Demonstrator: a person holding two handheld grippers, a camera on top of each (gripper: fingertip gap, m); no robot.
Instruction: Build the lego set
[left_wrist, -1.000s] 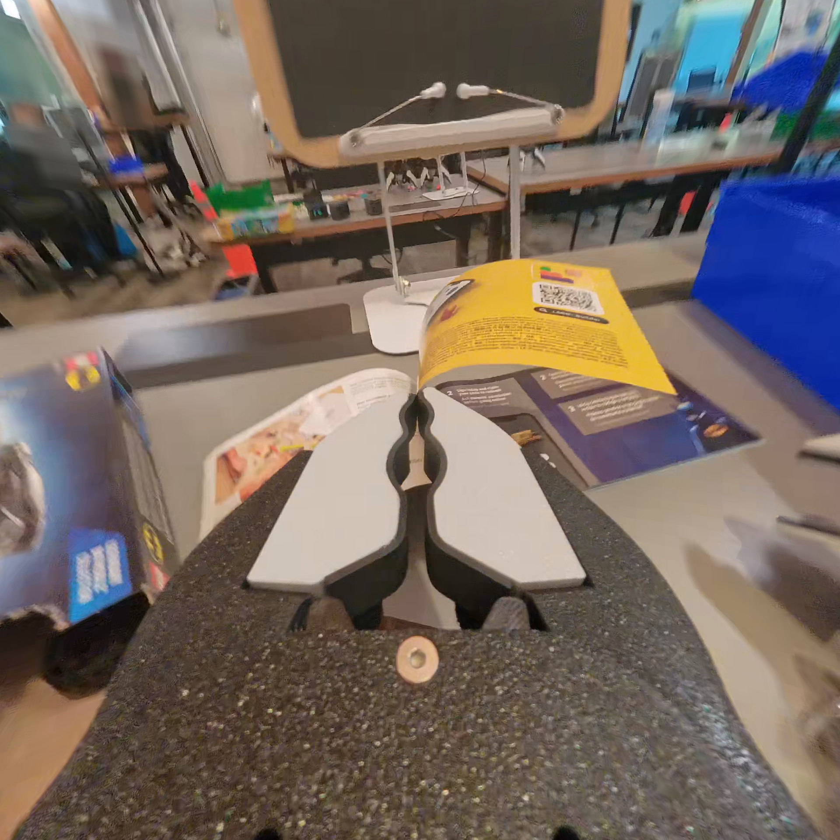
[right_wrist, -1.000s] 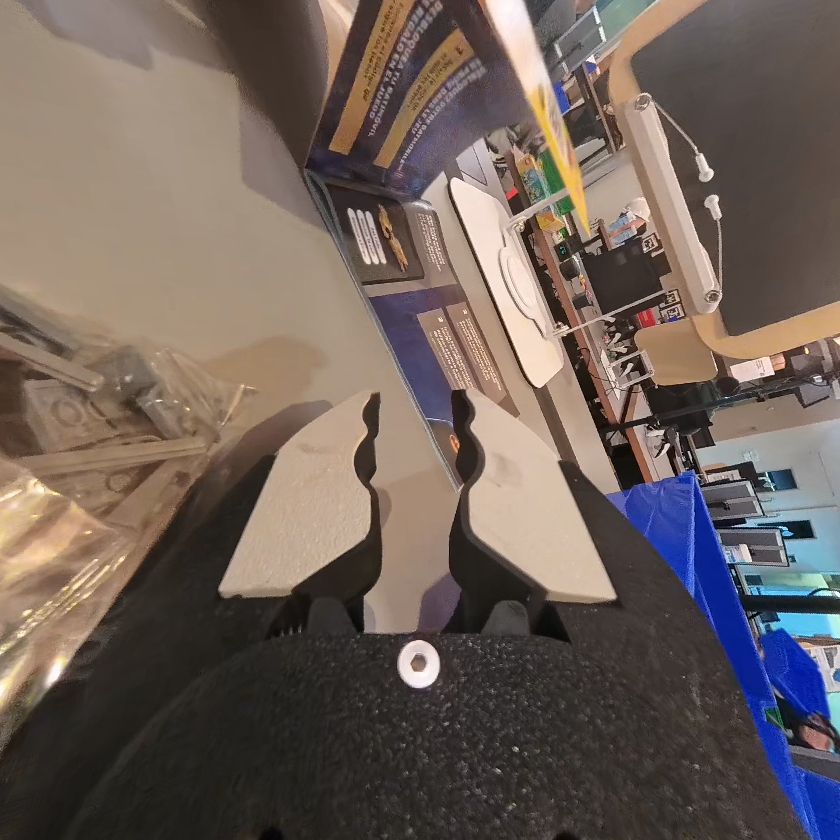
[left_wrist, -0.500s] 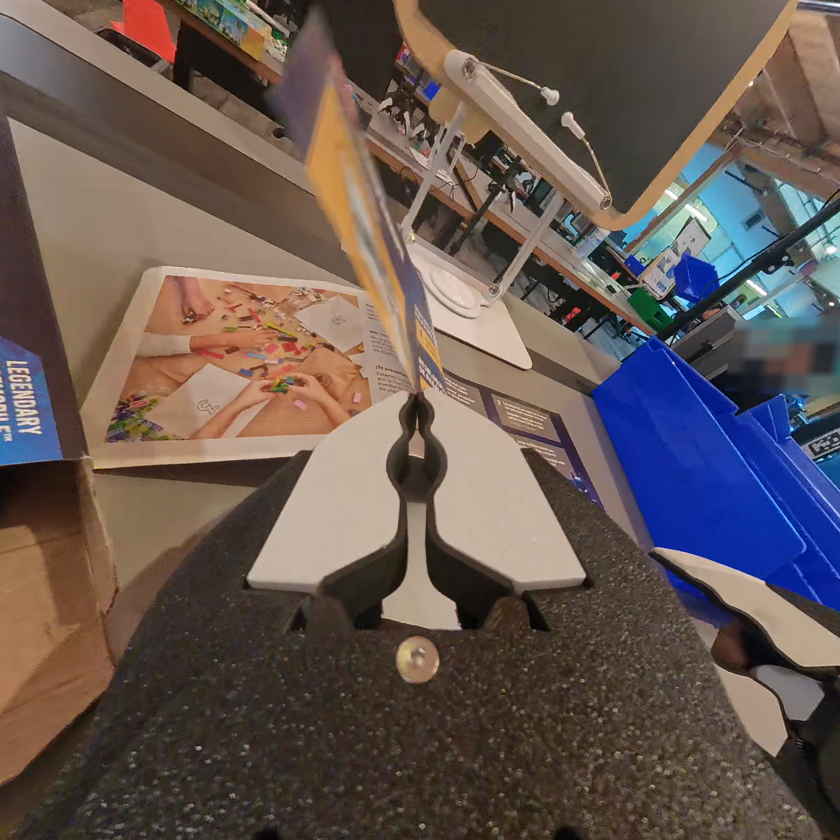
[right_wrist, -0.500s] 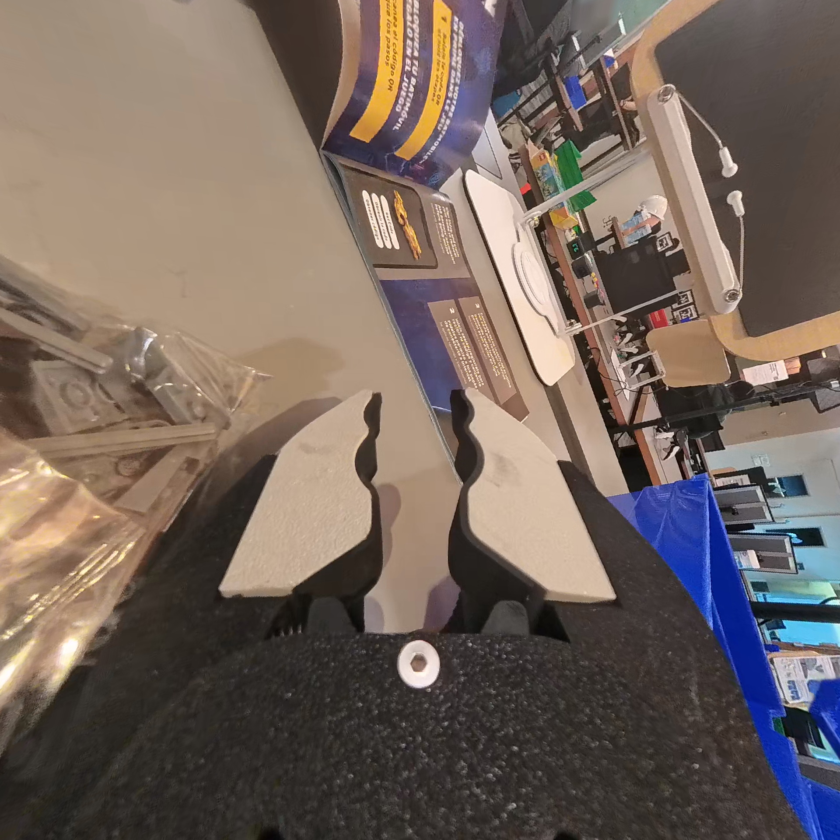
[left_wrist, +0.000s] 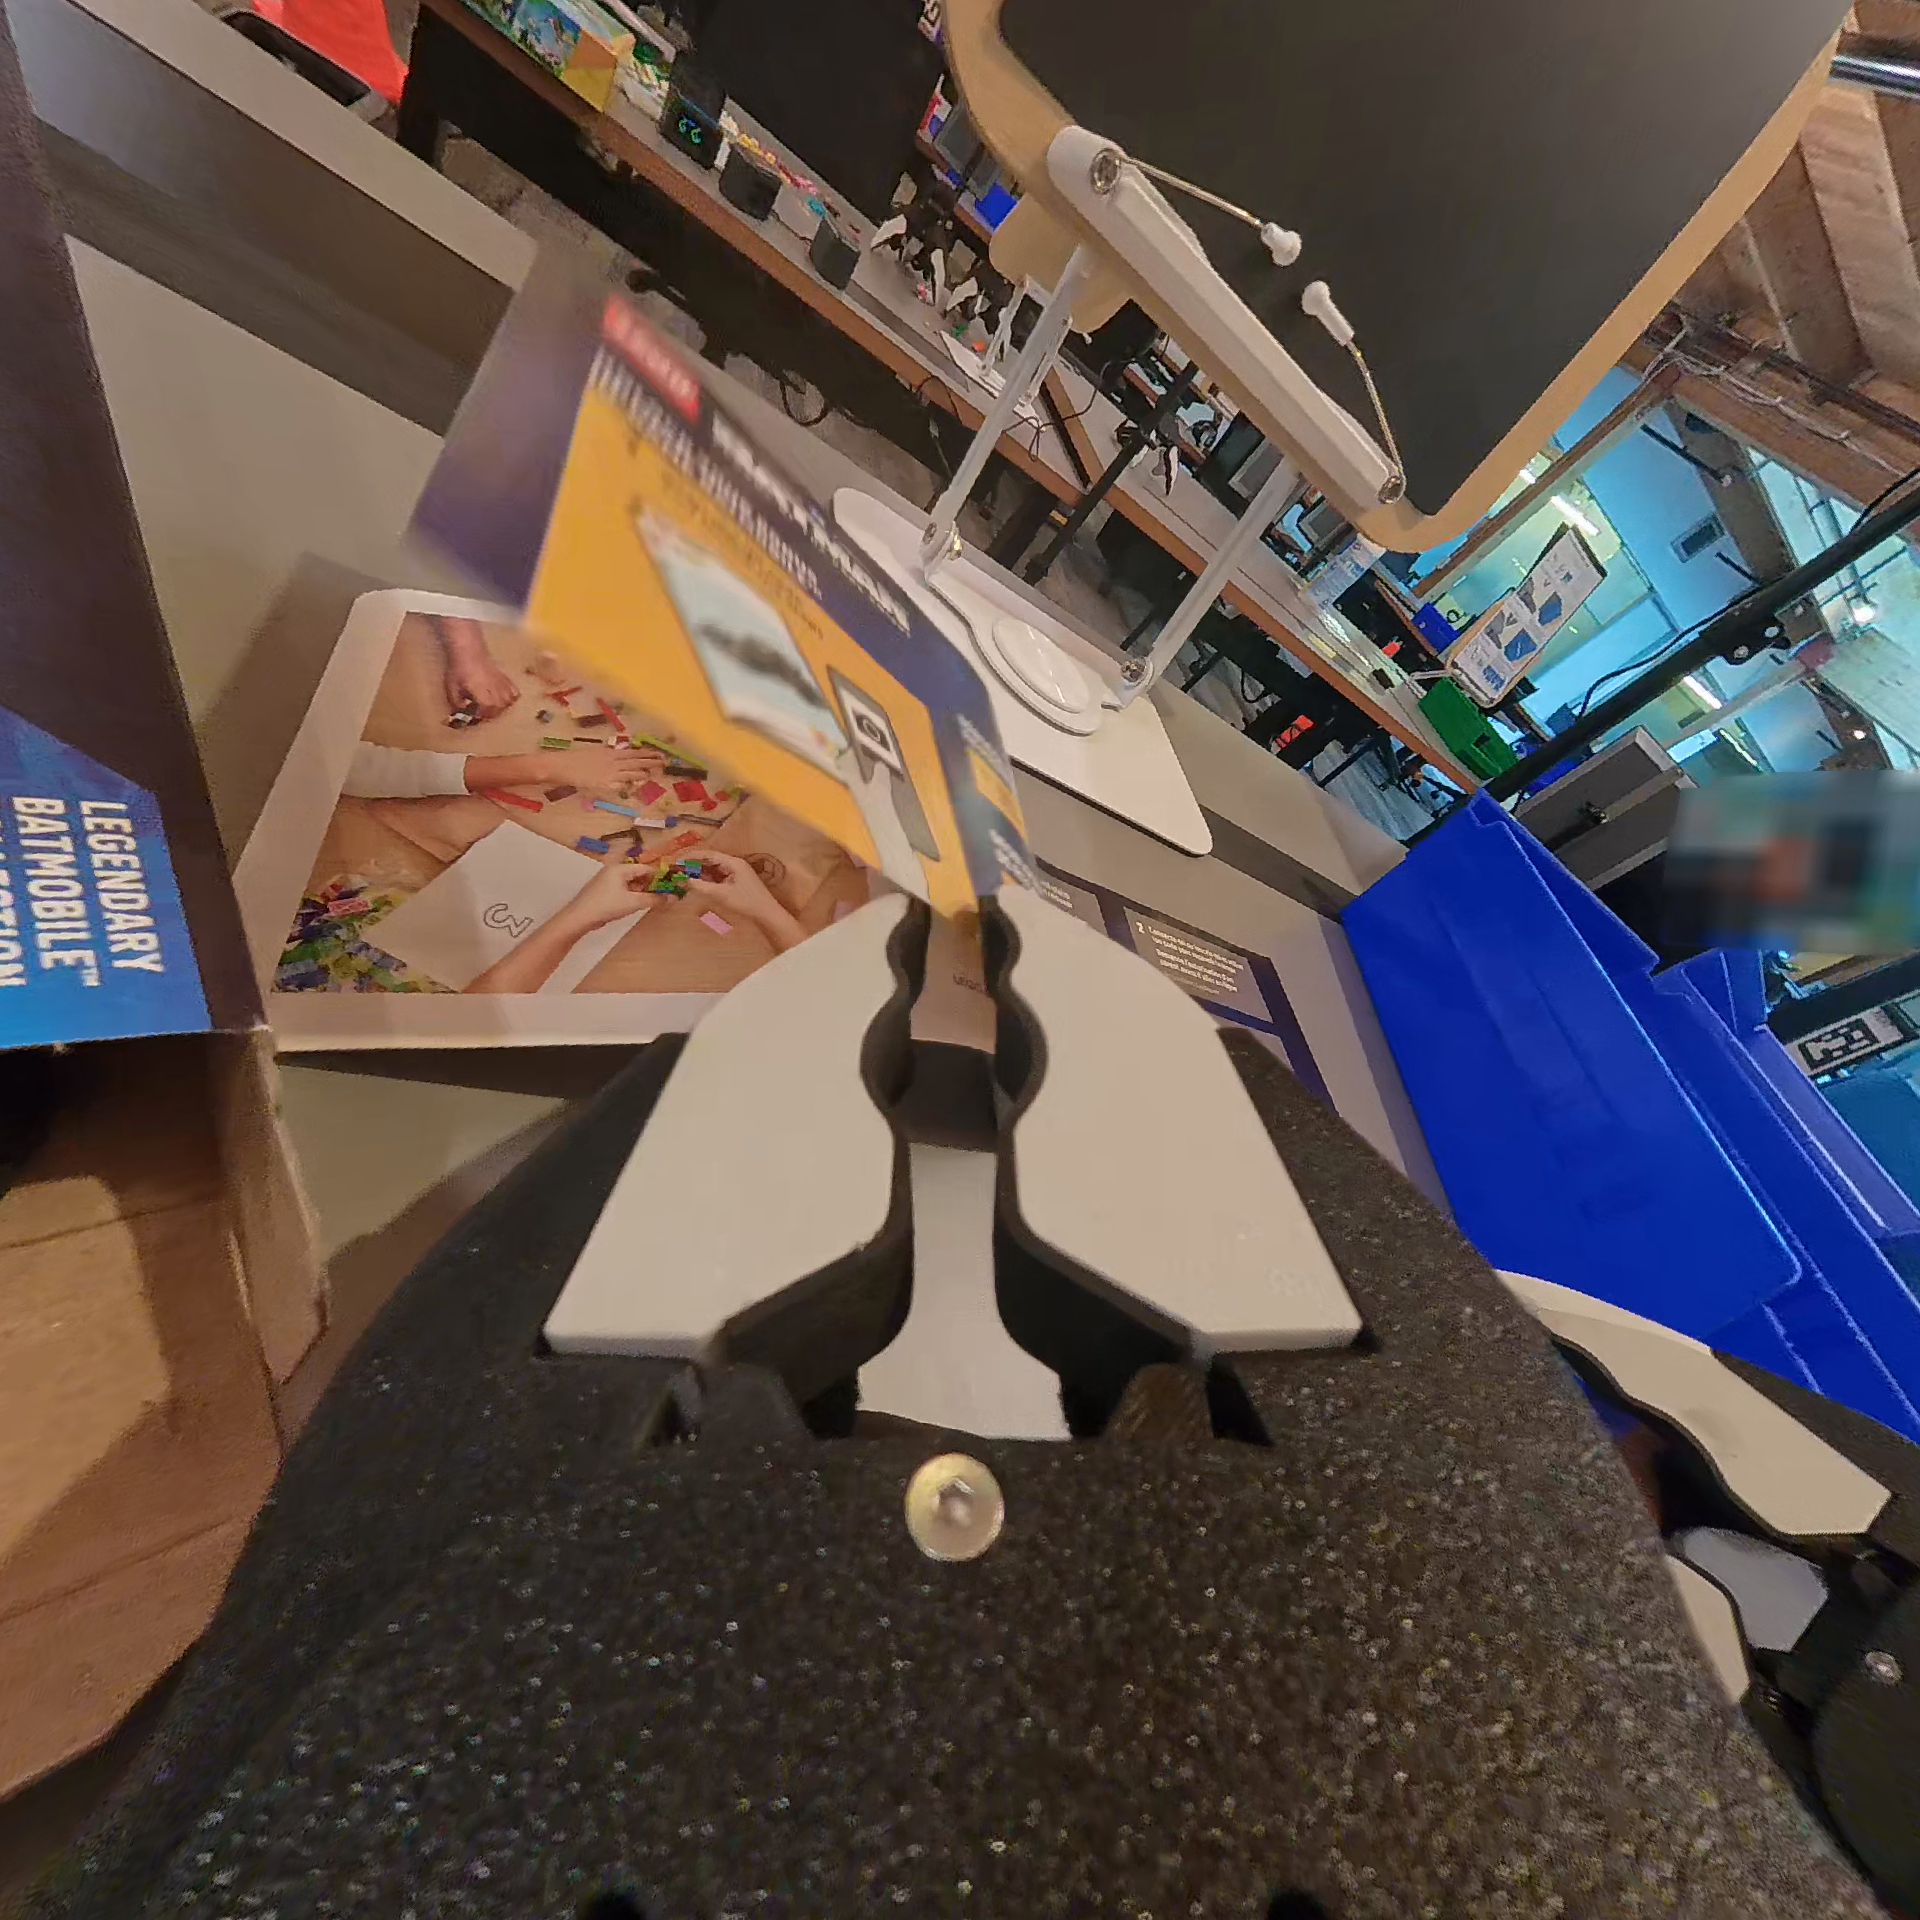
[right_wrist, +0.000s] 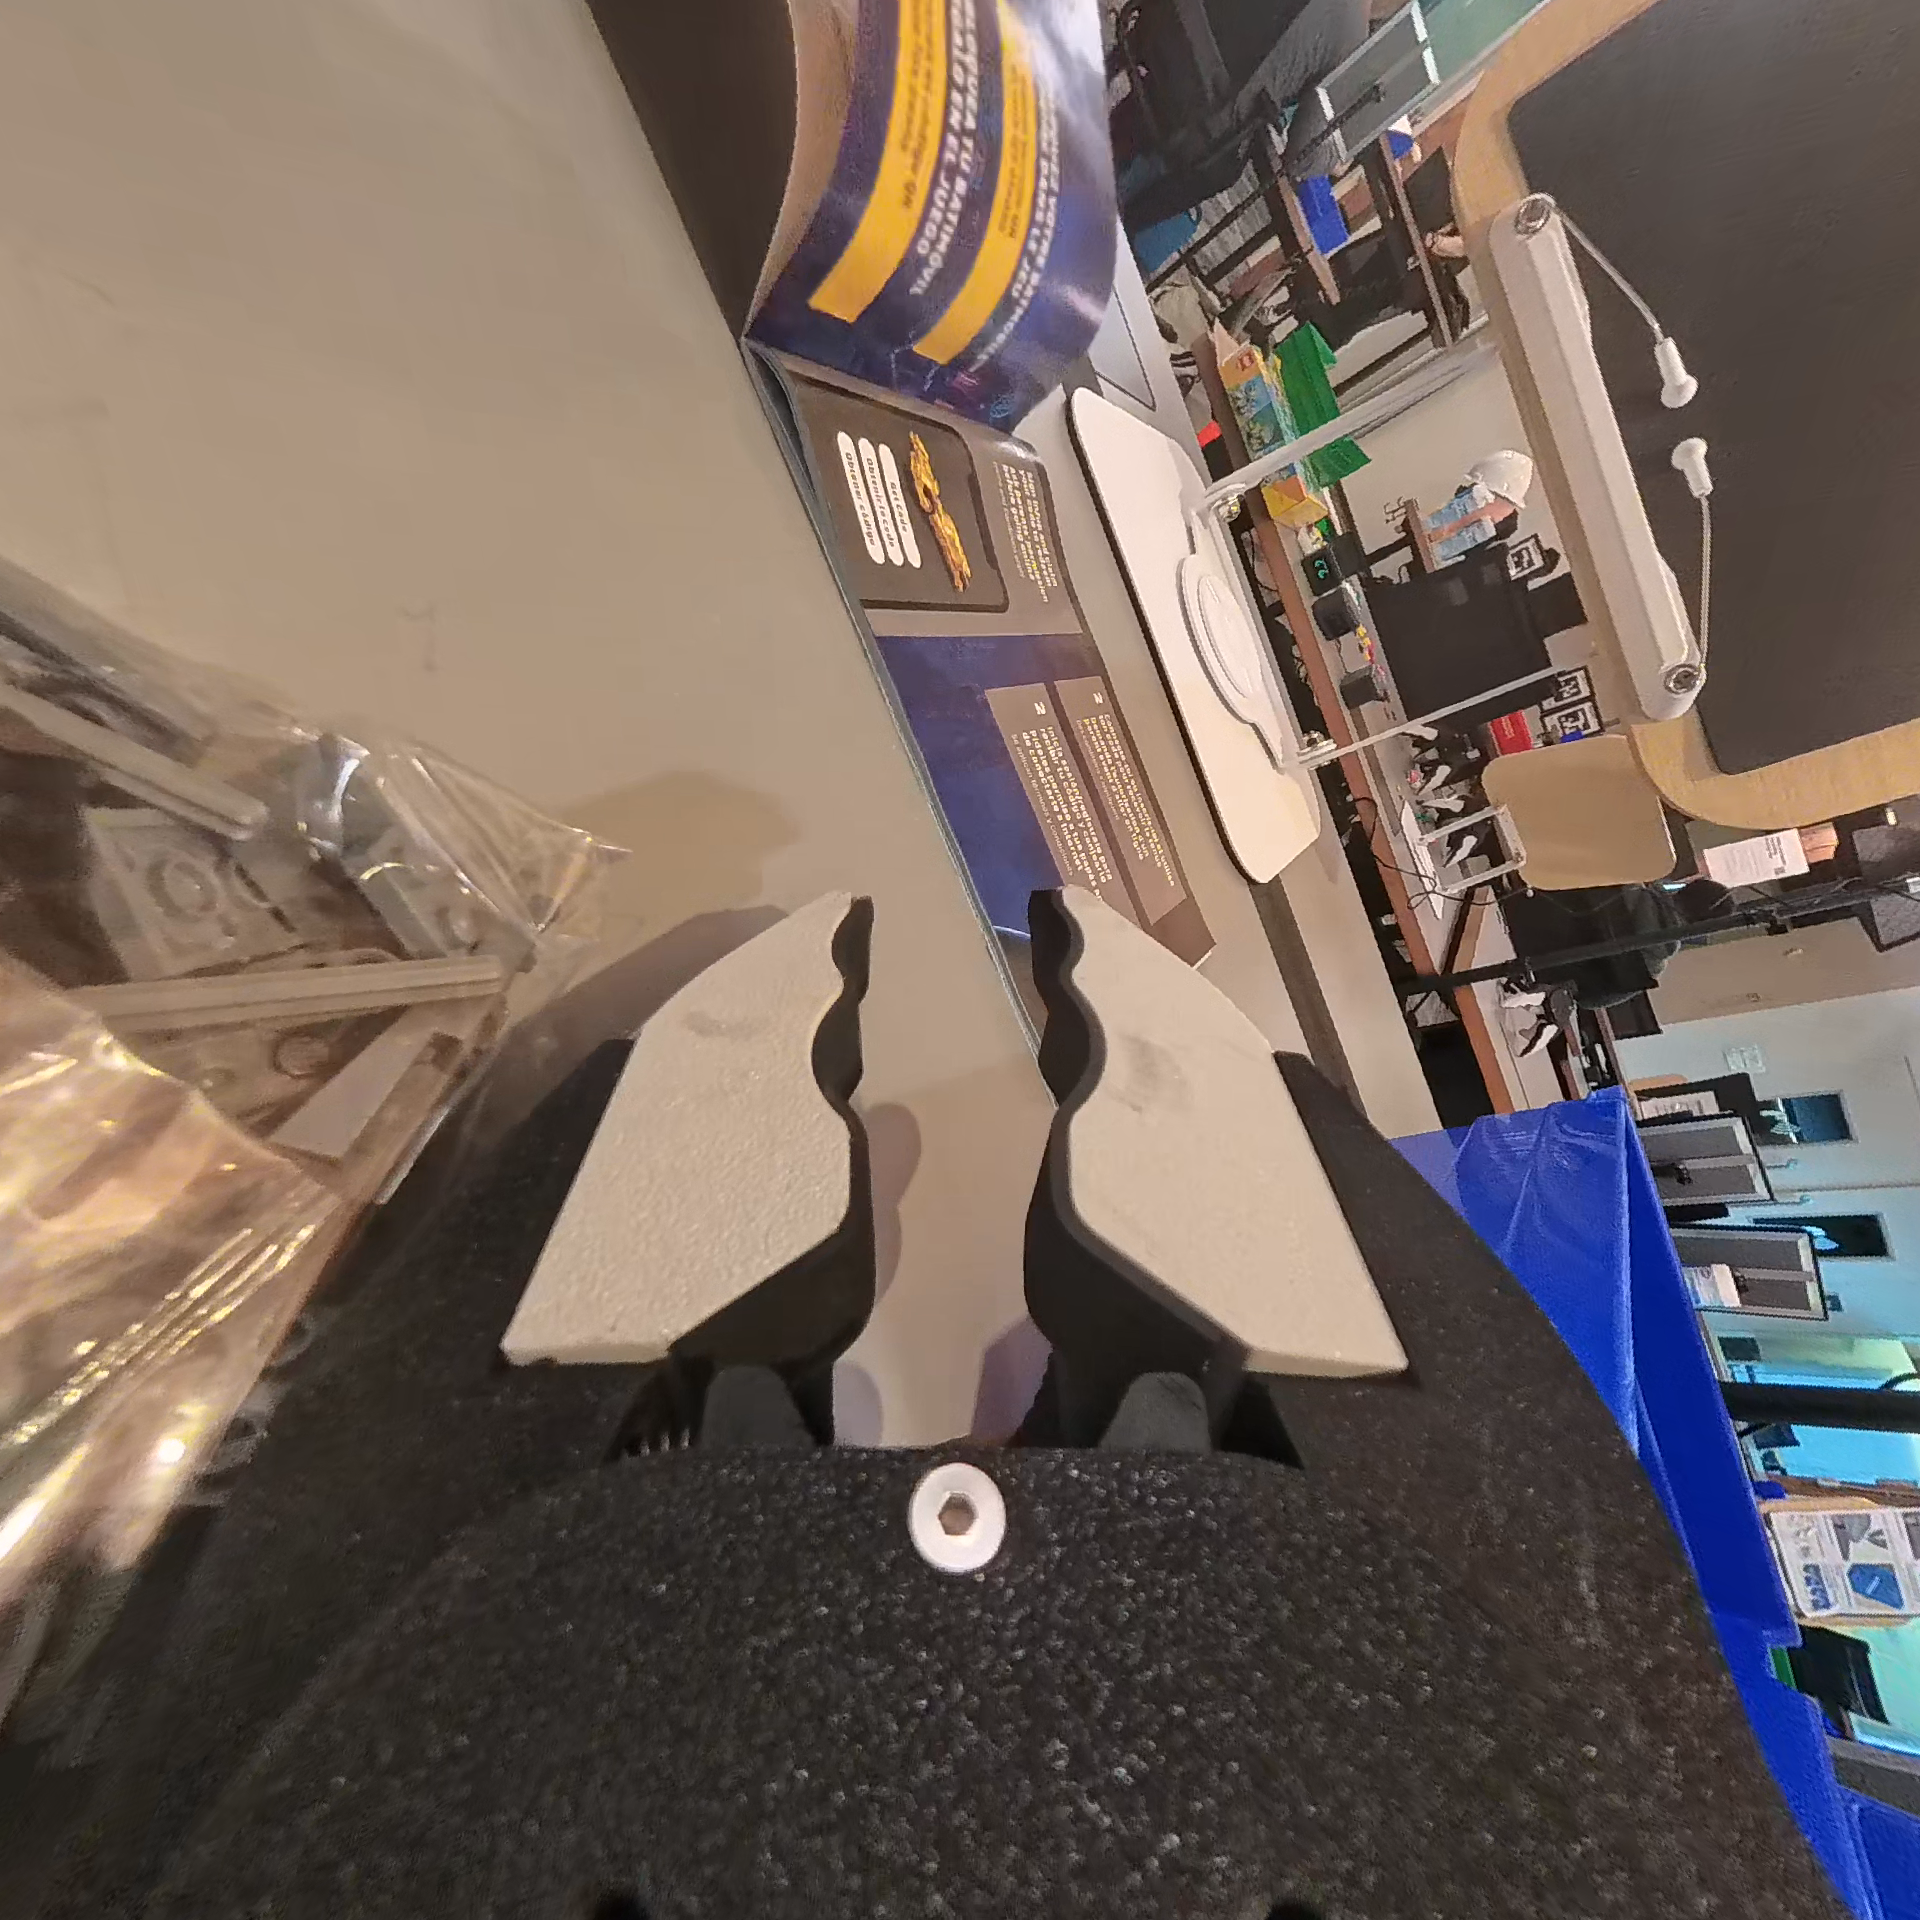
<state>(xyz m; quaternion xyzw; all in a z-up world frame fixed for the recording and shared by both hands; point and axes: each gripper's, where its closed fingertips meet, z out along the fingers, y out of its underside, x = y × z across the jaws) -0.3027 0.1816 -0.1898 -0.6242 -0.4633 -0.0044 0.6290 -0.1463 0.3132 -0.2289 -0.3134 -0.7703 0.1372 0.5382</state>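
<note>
My left tongs are nearly closed, with only a narrow slit between the grey fingers, and the corner of a glossy yellow-and-dark-blue booklet page sits in that slit at the very tips. I judge the pads to be pinching it, since the page stands up off the rest of the open booklet rather than lying flat, though its blur leaves the contact itself unclear. The page rises from the tips up and to the left, its long edge slanting away from me toward the far side of the grey counter. Beneath it, the booklet's flat page with a photograph of hands and coloured bricks lies just ahead and left of the tips, and its dark blue page runs to the right.

My right tongs stand open with a clear gap and nothing between the fingers. They lie low over the counter, pointing along the near edge of that dark blue page, which passes between the tips. The lifted page curls up well ahead of them, so the left tongs are the nearer.

A clear plastic bag of grey parts lies just left of my right tongs. A printed cardboard box is close on my left, and blue plastic bins are to the right.
</note>
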